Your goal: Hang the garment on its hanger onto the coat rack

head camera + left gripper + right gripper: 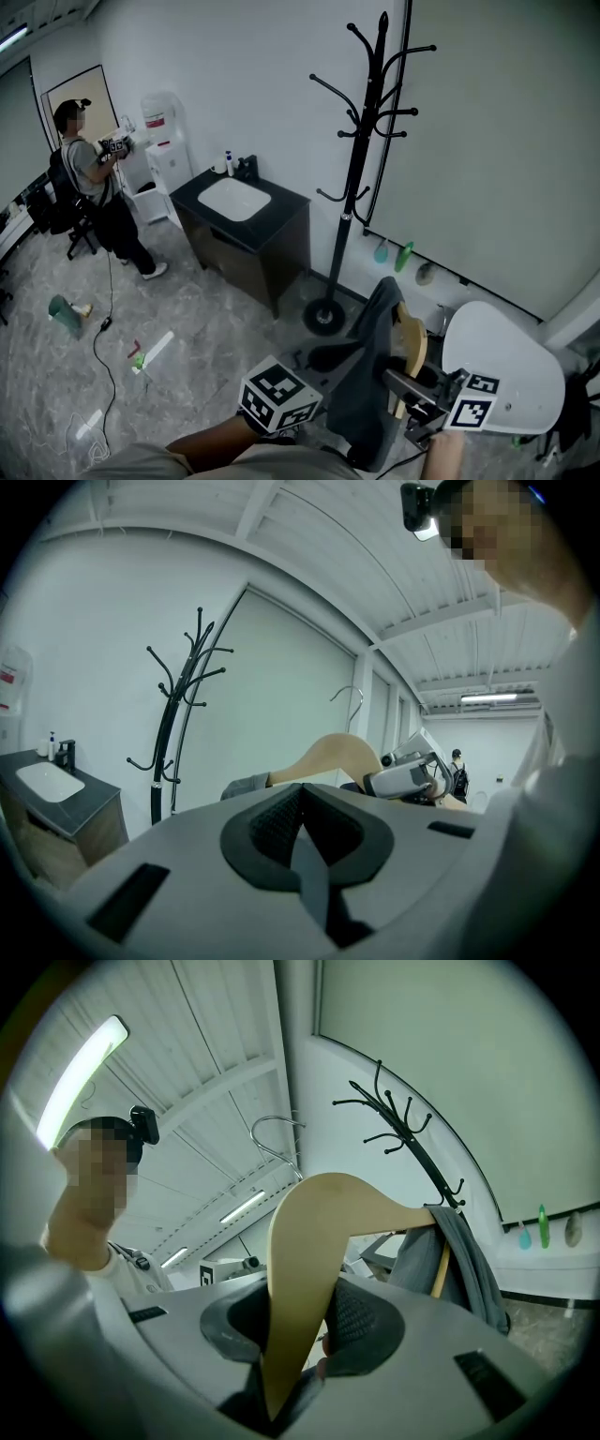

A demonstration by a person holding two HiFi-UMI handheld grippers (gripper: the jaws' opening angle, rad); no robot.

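Within the right gripper [300,1327] the hanger [314,1232] is clamped; the left gripper [302,829] is closed, empty. Keep it level, raising its hook [275,1136] over a rack [360,159] prong.

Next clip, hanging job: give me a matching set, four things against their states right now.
Things:
1. pale wooden hanger
2. grey fabric garment
3. black metal coat rack
4. left claw

States:
A. shut, nothing in it
B. draped over the hanger
C. clamped in the right claw
D. standing upright, hooks bare

Pairs: 1-C, 2-B, 3-D, 4-A
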